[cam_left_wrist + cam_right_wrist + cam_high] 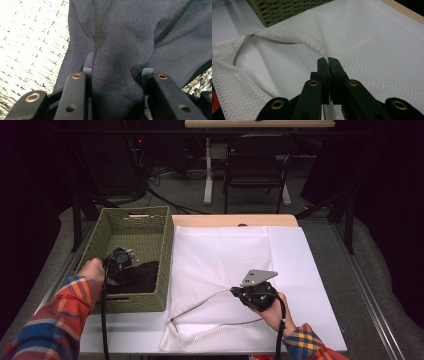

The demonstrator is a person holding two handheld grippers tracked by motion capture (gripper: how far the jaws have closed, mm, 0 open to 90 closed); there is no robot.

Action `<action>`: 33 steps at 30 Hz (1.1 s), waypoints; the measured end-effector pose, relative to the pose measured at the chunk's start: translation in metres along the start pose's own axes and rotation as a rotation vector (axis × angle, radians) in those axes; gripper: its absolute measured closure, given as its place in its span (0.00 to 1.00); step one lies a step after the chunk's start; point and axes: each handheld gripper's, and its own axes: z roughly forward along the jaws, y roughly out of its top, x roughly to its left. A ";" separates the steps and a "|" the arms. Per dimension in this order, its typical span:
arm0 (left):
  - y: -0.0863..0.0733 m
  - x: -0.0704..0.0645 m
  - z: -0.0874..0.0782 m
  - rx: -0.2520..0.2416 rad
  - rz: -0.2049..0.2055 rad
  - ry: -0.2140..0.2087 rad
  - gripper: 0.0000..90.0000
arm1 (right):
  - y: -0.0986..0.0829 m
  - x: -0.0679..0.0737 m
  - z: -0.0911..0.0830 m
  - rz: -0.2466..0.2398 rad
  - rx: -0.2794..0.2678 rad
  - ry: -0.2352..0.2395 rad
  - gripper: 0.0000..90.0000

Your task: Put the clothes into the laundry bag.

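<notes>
- Dark garment [140,276] sits bunched in the near end of the woven green basket [135,227], at the left of the surface in the high view.
- Left gripper [122,261] is down inside that basket, its jaws clamped on a thick fold of the garment [117,75]; in the left gripper view the black cloth bulges up between the two jaws and drapes away over the pale woven basket floor [30,42].
- White mesh laundry bag [220,265] lies flat on the surface just beside the basket's right wall, on a white sheet [310,270].
- Right gripper [250,292] is at the bag's near part, jaws pinched tight on the upper edge of the bag's opening; the right gripper view shows the mesh [372,45] pulled up into a small peak right at the jaw tips.
- Zipper edge [265,40] runs off to the left from that pinch, and the opening gapes a little below it.
- Both forearms come in from the bottom, in plaid sleeves [55,320].
</notes>
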 end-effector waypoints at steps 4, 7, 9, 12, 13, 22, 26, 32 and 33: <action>-0.002 -0.001 -0.002 -0.005 0.009 -0.004 0.70 | 0.000 0.000 0.000 0.005 -0.002 0.002 0.98; -0.001 -0.002 -0.003 0.000 0.013 0.007 0.71 | 0.000 0.000 0.000 0.004 -0.001 0.001 0.98; -0.001 -0.003 -0.003 -0.002 0.012 0.015 0.71 | 0.000 0.000 0.000 0.002 0.000 0.003 0.98; -0.002 -0.003 -0.003 -0.011 0.011 0.017 0.71 | 0.000 -0.001 0.000 0.005 0.000 0.006 0.98; -0.002 -0.003 -0.004 -0.008 0.011 0.015 0.71 | 0.000 -0.001 0.000 0.005 0.000 0.006 0.98; -0.003 -0.006 -0.007 -0.018 0.014 0.041 0.72 | 0.000 0.000 0.000 0.004 0.002 0.004 0.98; -0.003 -0.006 -0.008 -0.016 0.012 0.045 0.72 | 0.000 0.000 0.000 0.003 0.002 0.003 0.98; -0.005 -0.006 -0.012 -0.033 0.005 0.043 0.72 | -0.001 -0.001 0.000 0.003 0.006 0.003 0.98; -0.005 -0.006 -0.012 -0.033 0.005 0.043 0.72 | -0.001 -0.001 0.000 0.003 0.006 0.003 0.98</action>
